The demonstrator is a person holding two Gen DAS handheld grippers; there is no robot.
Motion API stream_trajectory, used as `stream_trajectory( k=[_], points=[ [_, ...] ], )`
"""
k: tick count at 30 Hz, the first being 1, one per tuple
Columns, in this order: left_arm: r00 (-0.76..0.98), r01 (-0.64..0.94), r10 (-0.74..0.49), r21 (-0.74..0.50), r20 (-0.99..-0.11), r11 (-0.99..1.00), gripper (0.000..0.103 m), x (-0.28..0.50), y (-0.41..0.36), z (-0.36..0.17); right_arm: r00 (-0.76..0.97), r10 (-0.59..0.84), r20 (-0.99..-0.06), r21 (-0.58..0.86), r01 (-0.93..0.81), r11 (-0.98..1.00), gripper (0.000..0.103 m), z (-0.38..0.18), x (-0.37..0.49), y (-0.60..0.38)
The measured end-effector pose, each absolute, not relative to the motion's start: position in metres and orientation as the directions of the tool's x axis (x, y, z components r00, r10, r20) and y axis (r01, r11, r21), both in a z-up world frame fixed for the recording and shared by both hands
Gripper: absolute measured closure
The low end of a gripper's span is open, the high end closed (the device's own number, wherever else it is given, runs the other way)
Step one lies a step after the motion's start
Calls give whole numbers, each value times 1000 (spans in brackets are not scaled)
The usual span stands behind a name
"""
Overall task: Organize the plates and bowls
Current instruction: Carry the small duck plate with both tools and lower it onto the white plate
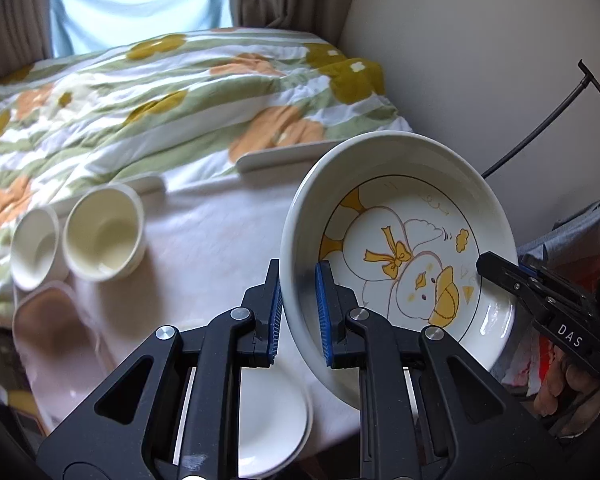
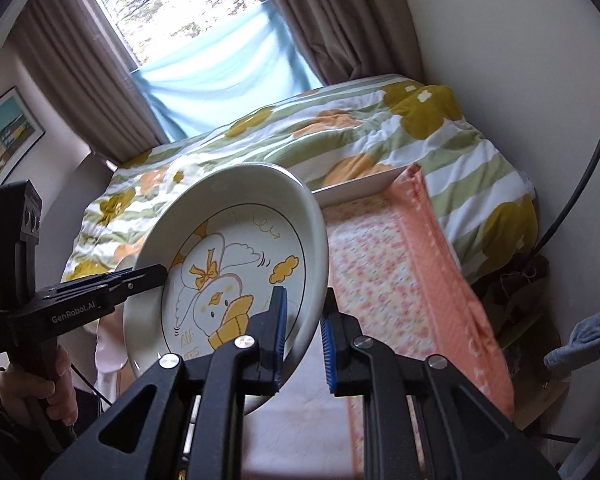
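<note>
Bedroom, floral quilt (image 1: 148,92) behind a cloth-covered worktop (image 1: 220,232). Carry step: left gripper (image 1: 298,312) and right gripper (image 2: 303,340) each have jaws clamped on opposite rim edges of the duck-print plate (image 1: 400,248), held tilted above the worktop. Two cream bowls (image 1: 104,236) sit apart. Next probably needs levelling, then lowering onto a stack

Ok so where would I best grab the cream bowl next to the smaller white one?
Take the cream bowl by its rim, coming from above with one finger inside and one outside. It sits upright and open, and the white bowl crowds its left side, so take the right-hand rim.
</note>
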State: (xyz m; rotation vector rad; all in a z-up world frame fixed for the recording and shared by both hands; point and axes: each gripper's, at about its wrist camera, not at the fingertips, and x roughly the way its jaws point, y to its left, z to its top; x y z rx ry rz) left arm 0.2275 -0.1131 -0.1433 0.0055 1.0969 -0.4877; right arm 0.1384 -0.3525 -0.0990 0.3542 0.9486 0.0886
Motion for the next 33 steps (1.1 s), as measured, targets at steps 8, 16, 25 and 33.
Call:
stream_trajectory(
  k=[8, 16, 25, 33],
  points=[
    [397, 232, -276, -195, -875, 953, 89, 167, -34, -164, 505, 328, -798, 348, -56, 936, 88, -127, 120, -289],
    [372, 79, -196, -179, -907, 981, 89, 131, 17, -224, 384, 401, -832, 344, -211, 915, 88, -177, 121, -236],
    [361, 8, -148, -156, -921, 988, 89, 126, 26, -267, 333, 387, -860, 294, -297, 909, 88, -218, 126, -209],
    [348, -11, -144, -158, -926, 987, 88, 133, 23, -281, 342, 350, -872, 240, -325, 915, 88, -226, 132, -203]
  ],
)
